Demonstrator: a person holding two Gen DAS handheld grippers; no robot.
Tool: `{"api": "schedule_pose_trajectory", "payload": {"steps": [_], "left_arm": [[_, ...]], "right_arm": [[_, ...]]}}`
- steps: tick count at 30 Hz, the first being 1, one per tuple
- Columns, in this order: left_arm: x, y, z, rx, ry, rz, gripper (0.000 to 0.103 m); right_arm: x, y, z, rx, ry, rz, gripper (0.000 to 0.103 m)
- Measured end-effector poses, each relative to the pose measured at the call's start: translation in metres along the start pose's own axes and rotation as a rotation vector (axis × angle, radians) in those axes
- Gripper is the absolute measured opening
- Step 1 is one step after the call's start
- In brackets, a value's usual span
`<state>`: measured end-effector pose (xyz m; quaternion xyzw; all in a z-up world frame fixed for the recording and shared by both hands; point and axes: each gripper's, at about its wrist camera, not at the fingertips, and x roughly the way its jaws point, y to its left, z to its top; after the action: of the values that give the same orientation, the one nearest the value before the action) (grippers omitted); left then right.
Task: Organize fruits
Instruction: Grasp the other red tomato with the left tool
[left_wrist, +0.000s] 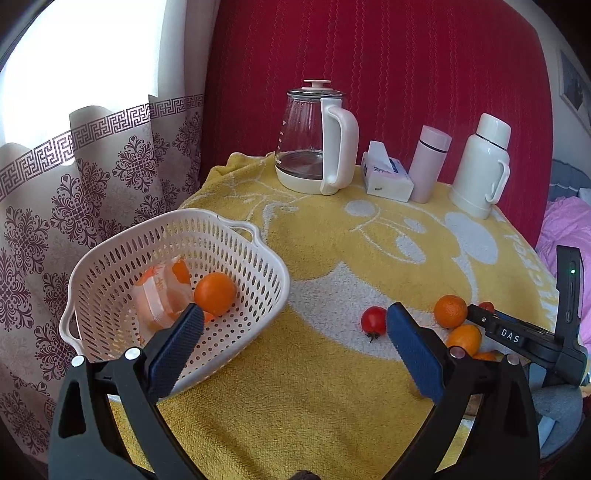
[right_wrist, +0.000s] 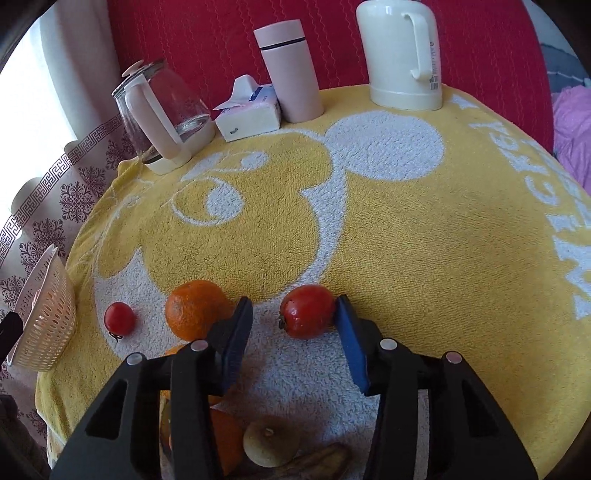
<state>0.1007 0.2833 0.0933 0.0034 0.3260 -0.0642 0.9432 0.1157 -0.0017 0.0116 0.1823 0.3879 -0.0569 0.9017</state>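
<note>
Left gripper (left_wrist: 295, 325) hangs wide open and empty over the yellow towel (left_wrist: 332, 406) — white basket (left_wrist: 177, 229) at far left, an orange (left_wrist: 215, 293) inside. Right gripper (right_wrist: 293, 319) is open too, a red tomato (right_wrist: 306, 312) touching its right pad, not clamped — another orange (right_wrist: 195, 308) just left.

Fluffy yellow terry towel (right_wrist: 388, 240) over the tabletop, perforated matt white plastic basket (left_wrist: 236, 236), clear glass kettle (left_wrist: 303, 125), glossy tomato (right_wrist: 306, 312), dimpled orange (right_wrist: 194, 306)
</note>
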Motion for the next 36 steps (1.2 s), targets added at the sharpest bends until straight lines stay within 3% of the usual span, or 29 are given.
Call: {"api": "schedule_pose_trajectory", "payload": {"steps": [2, 4, 10, 16, 22, 27, 32, 36], "left_arm": [[0.005, -0.002, -0.003, 0.007, 0.011, 0.003, 0.100], [0.009, -0.006, -0.006, 0.023, 0.023, 0.005, 0.100], [0.015, -0.018, -0.010, 0.079, -0.001, 0.062, 0.100], [0.011, -0.043, -0.005, 0.174, -0.067, 0.054, 0.100], [0.036, -0.078, -0.008, 0.298, 0.013, -0.052, 0.071], [0.069, -0.081, -0.014, 0.270, 0.125, -0.126, 0.044], [0.092, -0.071, -0.018, 0.191, 0.202, -0.169, 0.030], [0.090, -0.065, -0.019, 0.160, 0.188, -0.191, 0.029]], "right_arm": [[0.000, -0.005, 0.002, 0.027, 0.000, 0.003, 0.032], [0.000, -0.007, 0.002, 0.036, -0.001, 0.005, 0.029], [-0.005, -0.015, 0.003, 0.080, -0.016, 0.035, 0.028], [-0.011, -0.025, 0.005, 0.124, -0.032, 0.053, 0.028], [-0.012, -0.025, 0.004, 0.126, -0.030, 0.066, 0.028], [-0.011, -0.023, 0.003, 0.121, -0.026, 0.067, 0.028], [-0.011, -0.021, 0.003, 0.112, -0.027, 0.063, 0.028], [-0.012, -0.020, 0.002, 0.108, -0.035, 0.059, 0.028]]}}
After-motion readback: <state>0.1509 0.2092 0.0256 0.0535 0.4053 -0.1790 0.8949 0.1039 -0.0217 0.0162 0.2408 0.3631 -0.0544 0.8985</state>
